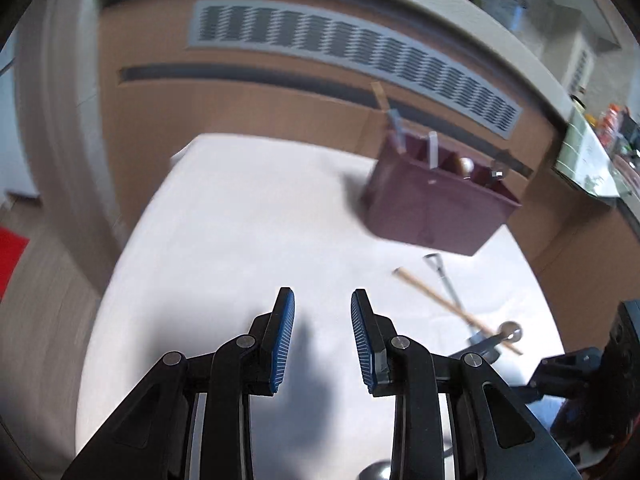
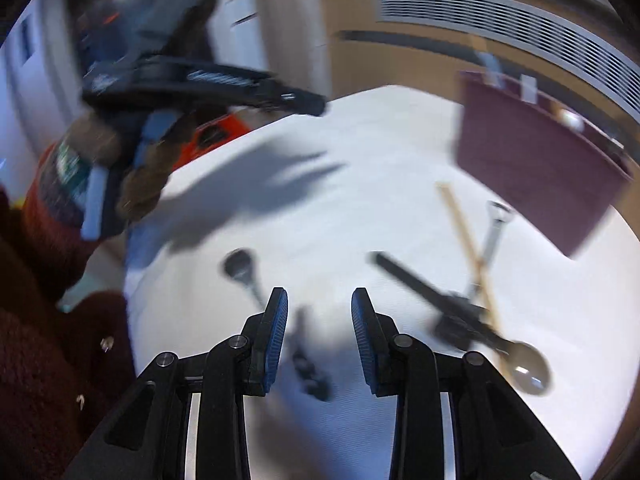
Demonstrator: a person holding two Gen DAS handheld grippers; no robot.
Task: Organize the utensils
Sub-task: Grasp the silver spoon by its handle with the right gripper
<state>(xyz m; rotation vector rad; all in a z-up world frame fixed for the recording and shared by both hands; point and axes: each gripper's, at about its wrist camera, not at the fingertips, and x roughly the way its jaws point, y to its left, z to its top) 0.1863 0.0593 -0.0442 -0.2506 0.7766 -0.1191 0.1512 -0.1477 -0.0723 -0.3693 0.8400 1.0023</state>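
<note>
My left gripper (image 1: 322, 308) hangs open over bare white tabletop (image 1: 240, 220), nothing between its blue pads. A maroon utensil caddy (image 1: 440, 204) stands at the far right with several utensils upright in it. In front of it a wooden stick (image 1: 448, 304) lies across a metal spoon (image 1: 444, 280). My right gripper (image 2: 320, 308) is open too. A blurred dark utensil (image 2: 308, 360) lies on the table below its gap, not pressed by the pads. A dark spoon (image 2: 240, 264) lies to its left; a black-handled utensil (image 2: 416, 280), the stick (image 2: 464, 240) and the metal spoon (image 2: 528, 364) lie to its right, before the caddy (image 2: 540, 160).
A brown panelled wall with a long vent grille (image 1: 360, 52) runs behind the table. The table's rounded edge (image 1: 120, 248) drops to the floor on the left. In the right wrist view a hand (image 2: 140, 180) holds the other gripper's frame (image 2: 208, 76) at upper left above a dark red fleece sleeve (image 2: 48, 340).
</note>
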